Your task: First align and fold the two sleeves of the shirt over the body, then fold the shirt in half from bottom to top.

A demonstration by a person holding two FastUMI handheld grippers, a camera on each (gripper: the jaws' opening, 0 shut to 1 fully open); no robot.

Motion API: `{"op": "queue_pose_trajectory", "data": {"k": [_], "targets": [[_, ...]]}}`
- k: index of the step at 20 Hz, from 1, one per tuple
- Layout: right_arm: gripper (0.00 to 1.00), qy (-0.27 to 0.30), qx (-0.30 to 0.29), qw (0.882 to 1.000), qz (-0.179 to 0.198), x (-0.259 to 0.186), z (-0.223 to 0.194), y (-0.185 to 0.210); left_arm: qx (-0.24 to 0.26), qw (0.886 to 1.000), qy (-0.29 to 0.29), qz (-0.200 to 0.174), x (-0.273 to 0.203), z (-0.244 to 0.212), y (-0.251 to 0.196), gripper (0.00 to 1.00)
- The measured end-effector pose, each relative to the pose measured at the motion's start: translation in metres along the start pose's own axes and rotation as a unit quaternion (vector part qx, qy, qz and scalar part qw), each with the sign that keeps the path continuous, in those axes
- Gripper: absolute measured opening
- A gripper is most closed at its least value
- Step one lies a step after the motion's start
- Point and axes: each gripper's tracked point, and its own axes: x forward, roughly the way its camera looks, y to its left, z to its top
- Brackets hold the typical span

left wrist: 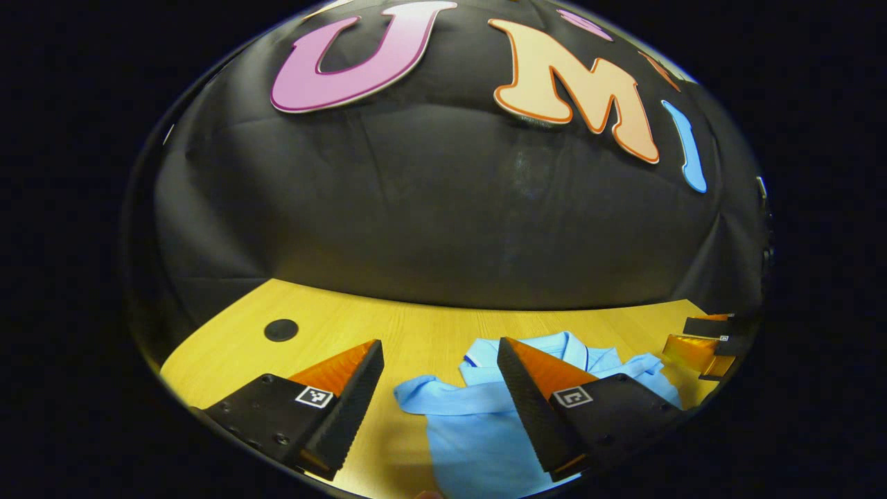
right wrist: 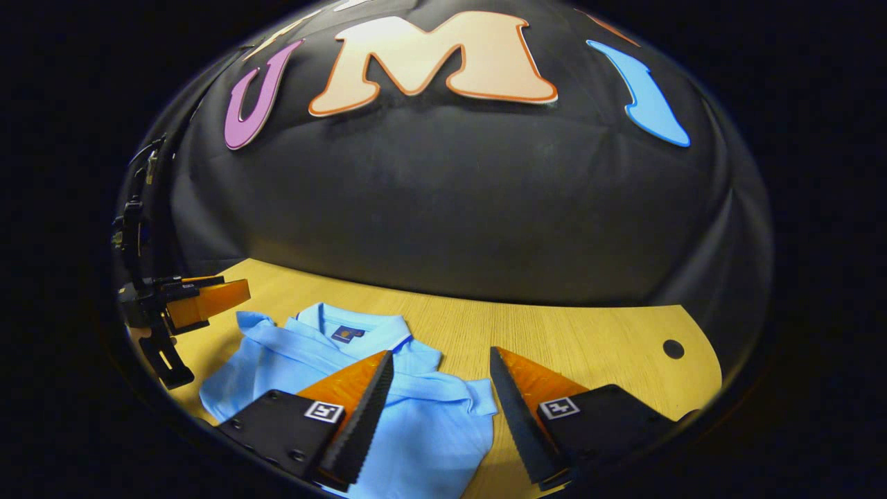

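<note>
On one table, one shirt lies between two open grippers.

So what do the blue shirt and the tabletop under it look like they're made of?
The shirt looks like soft knit fabric, probably cotton or a blend: matte light blue, limp folds, with a ribbed-looking collar edged in white and dark trim. The tabletop looks like wood or wood-look laminate: yellowish, fine straight grain lines, smooth with a slight sheen, and a round dark hole near one end. The pictures cannot settle solid wood versus laminate.
</note>
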Motion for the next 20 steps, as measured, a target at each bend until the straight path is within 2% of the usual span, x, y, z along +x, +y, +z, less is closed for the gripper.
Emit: {"op": "queue_pose_trajectory", "data": {"k": [1, 3, 8, 12, 16, 20], "targets": [[0.96, -0.005, 0.005, 1.000, 0.005, -0.011, 0.000, 0.003, 0.008, 1.000, -0.006, 0.003, -0.011, 0.002, 0.001, 0.96], [1.00, -0.010, 0.014, 1.000, 0.018, -0.034, -0.003, 0.008, 0.012, 1.000, -0.003, -0.011, -0.038, -0.001, -0.007, 0.96], [1.00, -0.022, 0.001, 0.999, 0.032, -0.093, -0.022, 0.016, 0.014, 0.999, -0.009, -0.032, -0.107, -0.010, -0.022, 0.96], [1.00, -0.044, 0.009, 0.998, 0.044, -0.135, -0.031, 0.025, 0.006, 0.999, -0.037, -0.038, -0.155, -0.008, -0.027, 0.95], [1.00, -0.058, 0.011, 0.997, 0.051, -0.162, -0.035, 0.028, -0.003, 0.997, -0.061, -0.040, -0.188, -0.009, -0.030, 0.95], [1.00, -0.054, 0.014, 0.997, 0.061, -0.176, -0.042, 0.032, 0.005, 0.998, -0.048, -0.041, -0.206, -0.028, -0.034, 0.96]]}}
